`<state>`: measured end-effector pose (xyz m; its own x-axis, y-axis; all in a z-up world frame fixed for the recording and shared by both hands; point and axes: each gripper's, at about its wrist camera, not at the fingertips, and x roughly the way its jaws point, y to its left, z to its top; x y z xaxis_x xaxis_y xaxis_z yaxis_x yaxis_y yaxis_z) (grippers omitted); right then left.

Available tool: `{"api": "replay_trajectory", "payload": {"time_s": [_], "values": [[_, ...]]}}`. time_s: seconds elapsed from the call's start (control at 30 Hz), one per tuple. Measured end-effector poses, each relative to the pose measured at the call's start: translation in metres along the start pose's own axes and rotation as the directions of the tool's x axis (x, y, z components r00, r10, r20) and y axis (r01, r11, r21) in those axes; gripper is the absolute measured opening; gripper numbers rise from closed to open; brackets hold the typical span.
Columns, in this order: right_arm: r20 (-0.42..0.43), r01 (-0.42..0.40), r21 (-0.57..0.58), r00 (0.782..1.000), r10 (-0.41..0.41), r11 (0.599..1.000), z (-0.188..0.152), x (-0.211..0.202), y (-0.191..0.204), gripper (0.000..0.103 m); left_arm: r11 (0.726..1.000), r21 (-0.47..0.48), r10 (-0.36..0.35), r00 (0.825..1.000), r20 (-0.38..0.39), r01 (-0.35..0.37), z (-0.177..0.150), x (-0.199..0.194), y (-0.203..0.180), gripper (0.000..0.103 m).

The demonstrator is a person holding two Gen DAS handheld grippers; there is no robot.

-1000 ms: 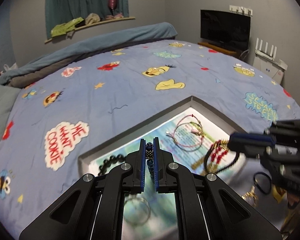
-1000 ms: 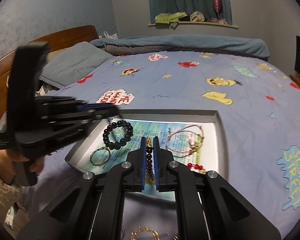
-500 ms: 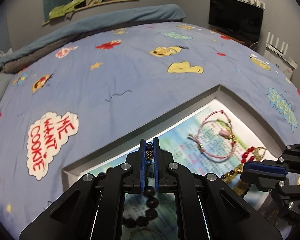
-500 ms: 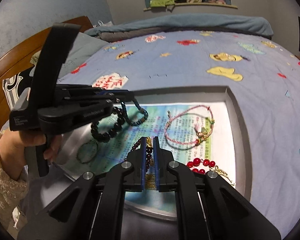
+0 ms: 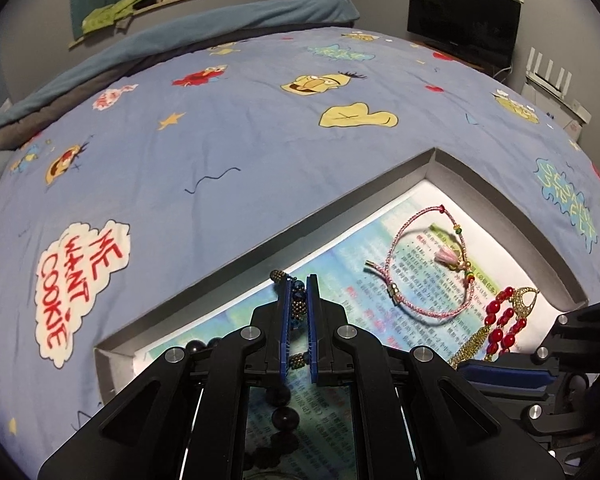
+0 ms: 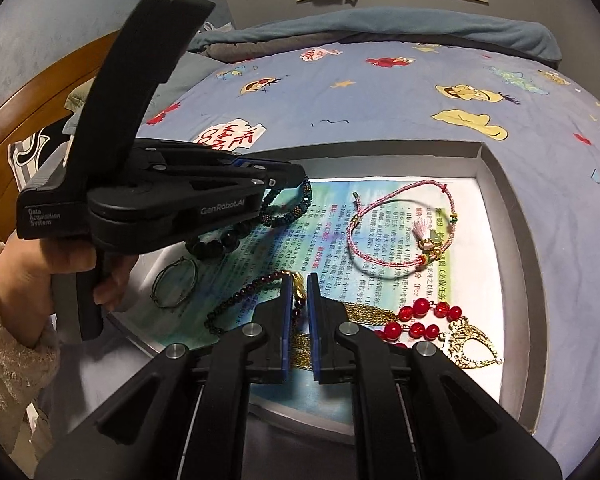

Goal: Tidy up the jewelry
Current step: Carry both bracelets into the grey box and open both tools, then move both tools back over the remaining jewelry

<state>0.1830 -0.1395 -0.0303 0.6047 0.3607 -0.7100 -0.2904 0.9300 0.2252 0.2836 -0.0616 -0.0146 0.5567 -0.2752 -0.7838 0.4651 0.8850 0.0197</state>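
Grey shallow cardboard tray (image 6: 496,168) on the blue cartoon-print bedsheet (image 5: 220,152) is your landmark. Your left gripper (image 5: 298,292) has its jaws pinching a dark teal-and-bronze beaded bracelet (image 6: 296,210) over the tray's left end. Your right gripper (image 6: 299,286) pinches a dark red beaded bracelet (image 6: 236,302), which trails onto the tray's printed paper.

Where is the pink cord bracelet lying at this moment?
The pink cord bracelet lies flat on the printed paper in the grey tray, toward its far right, beyond the red bead necklace.
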Motion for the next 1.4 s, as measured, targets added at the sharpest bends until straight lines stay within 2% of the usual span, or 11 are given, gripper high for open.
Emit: {"api": "replay_trajectory", "payload": {"time_s": [0.03, 0.1, 0.13, 0.27, 0.33, 0.7, 0.8, 0.97, 1.13, 1.2, 1.4], "values": [[0.002, 0.005, -0.001, 1.0, -0.005, 1.0, 0.0, -0.001, 0.0, 0.009, 1.0, -0.009, -0.001, 1.0, -0.001, 0.001, 0.0, 0.0, 0.001, 0.018], [0.007, 0.011, -0.004, 1.0, -0.011, 1.0, 0.0, -0.005, 0.001, 0.021, 1.0, -0.015, 0.018, 1.0, 0.013, -0.018, -0.001, -0.003, 0.003, 0.031], [0.015, 0.014, -0.007, 1.0, -0.014, 1.0, 0.0, -0.009, 0.001, 0.028, 1.0, -0.014, 0.022, 1.0, 0.021, -0.022, 0.0, -0.005, 0.004, 0.031], [0.037, 0.03, -0.01, 0.999, -0.03, 0.999, -0.003, -0.023, 0.001, 0.028, 0.999, -0.027, 0.034, 0.999, 0.025, -0.034, -0.002, -0.015, 0.006, 0.035], [0.046, 0.031, 0.0, 0.998, -0.031, 1.0, -0.005, -0.03, 0.0, 0.033, 0.999, -0.034, 0.039, 0.999, 0.031, -0.038, -0.004, -0.021, 0.007, 0.046], [0.078, 0.058, 0.021, 0.995, -0.059, 0.998, -0.021, -0.069, 0.001, 0.046, 0.994, -0.077, 0.077, 0.996, 0.053, -0.073, -0.035, -0.067, 0.008, 0.049], [0.087, 0.07, 0.024, 0.994, -0.072, 0.997, -0.025, -0.08, 0.0, 0.053, 0.993, -0.092, 0.08, 0.995, 0.064, -0.073, -0.047, -0.081, 0.007, 0.05], [0.101, 0.1, 0.016, 0.99, -0.102, 0.995, -0.033, -0.094, 0.002, 0.068, 0.99, -0.123, 0.083, 0.992, 0.094, -0.071, -0.073, -0.109, 0.003, 0.061], [0.099, 0.114, 0.015, 0.988, -0.114, 0.993, -0.042, -0.102, 0.003, 0.071, 0.986, -0.141, 0.099, 0.989, 0.105, -0.084, -0.1, -0.132, -0.003, 0.071], [0.104, 0.123, 0.012, 0.987, -0.123, 0.992, -0.044, -0.106, 0.004, 0.076, 0.983, -0.153, 0.122, 0.986, 0.111, -0.104, -0.111, -0.141, -0.005, 0.076], [0.136, 0.154, 0.009, 0.979, -0.153, 0.988, -0.051, -0.123, 0.006, 0.09, 0.981, -0.16, 0.132, 0.983, 0.126, -0.111, -0.136, -0.165, -0.017, 0.081]]}}
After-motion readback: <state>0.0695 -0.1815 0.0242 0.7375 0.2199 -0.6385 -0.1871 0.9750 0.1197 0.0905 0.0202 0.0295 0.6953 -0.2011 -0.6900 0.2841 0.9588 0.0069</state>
